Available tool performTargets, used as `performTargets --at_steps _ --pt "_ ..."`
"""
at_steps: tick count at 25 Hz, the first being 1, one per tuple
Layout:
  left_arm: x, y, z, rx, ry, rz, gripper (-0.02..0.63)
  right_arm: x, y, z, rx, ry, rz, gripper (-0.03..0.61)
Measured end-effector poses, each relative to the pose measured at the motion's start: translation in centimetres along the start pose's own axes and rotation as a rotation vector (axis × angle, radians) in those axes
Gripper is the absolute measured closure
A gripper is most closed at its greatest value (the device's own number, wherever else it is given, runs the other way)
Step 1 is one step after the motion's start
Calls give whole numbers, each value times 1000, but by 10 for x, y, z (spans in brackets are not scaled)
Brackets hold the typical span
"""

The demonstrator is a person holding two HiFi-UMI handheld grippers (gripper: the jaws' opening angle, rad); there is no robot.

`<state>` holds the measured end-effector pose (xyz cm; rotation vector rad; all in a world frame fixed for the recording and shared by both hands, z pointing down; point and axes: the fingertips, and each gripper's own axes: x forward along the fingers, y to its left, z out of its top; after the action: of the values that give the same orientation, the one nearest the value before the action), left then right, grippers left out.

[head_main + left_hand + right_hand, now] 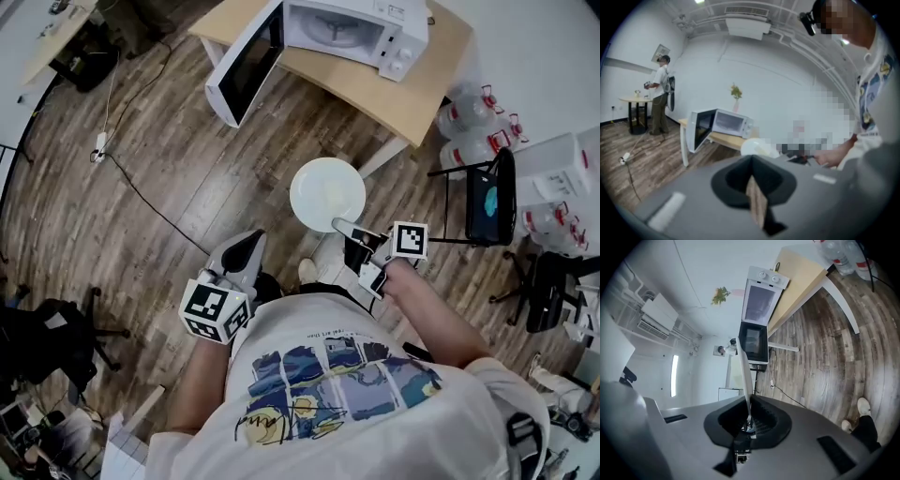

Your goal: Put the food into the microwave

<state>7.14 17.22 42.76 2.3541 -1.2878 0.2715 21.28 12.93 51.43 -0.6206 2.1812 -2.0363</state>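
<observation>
The right tool is clamped tight on the near rim of a white plate. It holds the plate out over the wooden floor, roughly at the middle of the head view. In the right gripper view the plate shows edge-on as a thin white line running up from between the closed jaws. A pale yellowish patch lies on the plate, too faint to make out.

The microwave stands on the light wooden worktop at 12 o'clock from the plate, well apart from it. Its door is swung wide open toward 10 o'clock, and the white cavity faces the person. In the left gripper view the microwave sits beyond the plate, its open door on the left.

The left tool is at 8 o'clock from the plate, near the person's body. Its jaws are together with nothing between them and touch nothing; in its own view they meet at a point.

Clear water bottles stand on the floor at 2 o'clock from the plate, beside the worktop's leg.
</observation>
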Motion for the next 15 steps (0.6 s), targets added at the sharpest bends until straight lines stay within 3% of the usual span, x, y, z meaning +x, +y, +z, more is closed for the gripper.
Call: performTargets --at_steps 6,15 --pt "15 45 27 20 0 -59 604 36 -8 48 52 -97 -27 563" --pt "35 148 92 107 12 -225 604 117 3 129 110 -327 -62 563"
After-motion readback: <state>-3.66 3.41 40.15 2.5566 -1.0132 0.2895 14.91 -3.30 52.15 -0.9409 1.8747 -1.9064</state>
